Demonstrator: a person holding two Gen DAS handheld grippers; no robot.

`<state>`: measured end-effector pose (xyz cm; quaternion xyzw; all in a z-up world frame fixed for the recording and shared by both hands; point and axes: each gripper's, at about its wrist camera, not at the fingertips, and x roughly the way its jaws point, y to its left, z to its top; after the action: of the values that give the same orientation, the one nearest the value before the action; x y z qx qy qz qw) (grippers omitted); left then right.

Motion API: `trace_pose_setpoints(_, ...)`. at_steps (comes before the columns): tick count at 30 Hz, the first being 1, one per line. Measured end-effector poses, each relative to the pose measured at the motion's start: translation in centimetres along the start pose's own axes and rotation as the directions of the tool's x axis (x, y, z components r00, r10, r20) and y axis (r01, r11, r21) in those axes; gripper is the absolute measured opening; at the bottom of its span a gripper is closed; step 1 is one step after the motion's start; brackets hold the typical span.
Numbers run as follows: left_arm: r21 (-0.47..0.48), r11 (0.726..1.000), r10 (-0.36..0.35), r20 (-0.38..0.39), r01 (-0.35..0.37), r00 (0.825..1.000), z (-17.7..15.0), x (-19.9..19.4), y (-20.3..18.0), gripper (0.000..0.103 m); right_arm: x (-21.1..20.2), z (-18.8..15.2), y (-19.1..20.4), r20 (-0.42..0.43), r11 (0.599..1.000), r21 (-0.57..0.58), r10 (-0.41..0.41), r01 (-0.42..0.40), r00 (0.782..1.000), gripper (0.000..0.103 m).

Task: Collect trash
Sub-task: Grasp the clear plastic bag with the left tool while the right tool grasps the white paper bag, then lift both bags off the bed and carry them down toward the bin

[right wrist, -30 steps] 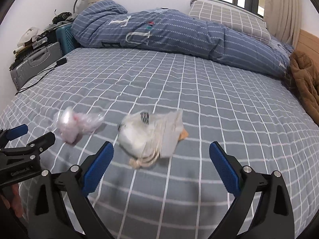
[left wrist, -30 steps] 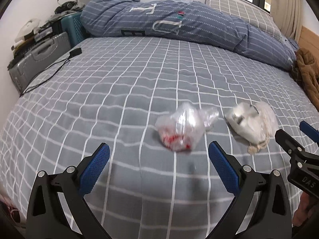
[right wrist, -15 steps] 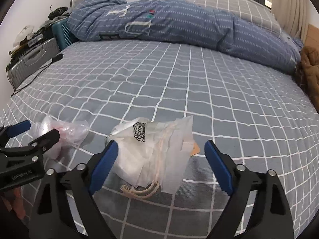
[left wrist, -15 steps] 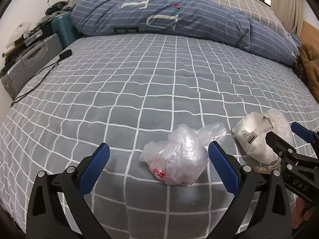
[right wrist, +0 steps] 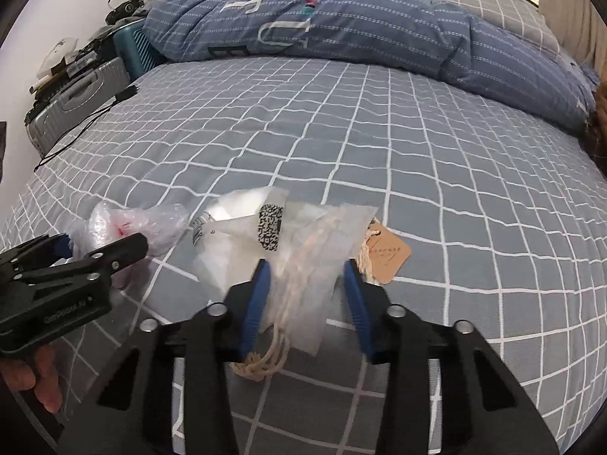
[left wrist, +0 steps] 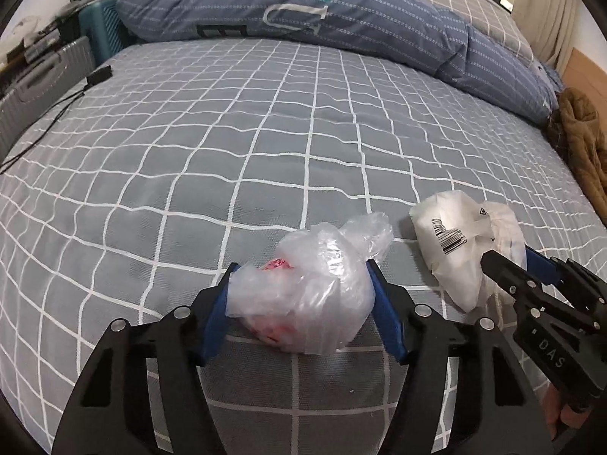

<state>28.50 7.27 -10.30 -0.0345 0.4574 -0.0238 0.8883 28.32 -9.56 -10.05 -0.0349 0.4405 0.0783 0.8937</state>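
Note:
A crumpled clear plastic bag with red inside (left wrist: pixel 303 295) lies on the grey checked bed. My left gripper (left wrist: pixel 303 303) is closed around it, blue pads touching both sides. A white plastic package with a barcode and a cord (right wrist: pixel 299 265) lies to its right; it also shows in the left wrist view (left wrist: pixel 451 250). My right gripper (right wrist: pixel 307 295) is closed around its near end, pads against the plastic. A brown paper tag (right wrist: pixel 387 254) hangs from the cord. The clear bag also shows in the right wrist view (right wrist: pixel 129 227).
A rolled blue duvet (left wrist: pixel 322 11) lies across the far side of the bed. A brown garment (left wrist: pixel 584 144) lies at the right edge. A grey suitcase (right wrist: pixel 76 102) and a teal case stand left of the bed; a black cable (left wrist: pixel 57 102) runs over the left edge.
Both grippers have moved forward and down onto the trash and narrowed. The left one now clasps the clear bag, the right one the white package.

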Motion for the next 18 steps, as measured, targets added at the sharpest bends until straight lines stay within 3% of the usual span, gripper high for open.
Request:
trace_pose_setpoints(2, -0.004, 1.000, -0.002, -0.001, 0.002, 1.000, -0.1, 0.1, 0.0, 0.061, 0.0, 0.0, 0.1, -0.005, 1.000, -0.005, 0.004, -0.004, 1.000, 0.018)
trace_pose_setpoints(5, -0.006, 1.000, -0.006, -0.001, 0.006, 1.000, -0.2, 0.0, 0.2, 0.060, 0.0, 0.0, 0.1, -0.006, 1.000, 0.006, 0.018, -0.018, 1.000, 0.011)
trace_pose_setpoints(18, -0.021, 1.000, 0.015, 0.028, -0.014, 1.000, -0.1, -1.6, 0.5, 0.060, -2.0, 0.3, 0.6, 0.028, 0.999, 0.005, 0.038, -0.038, 0.999, 0.006)
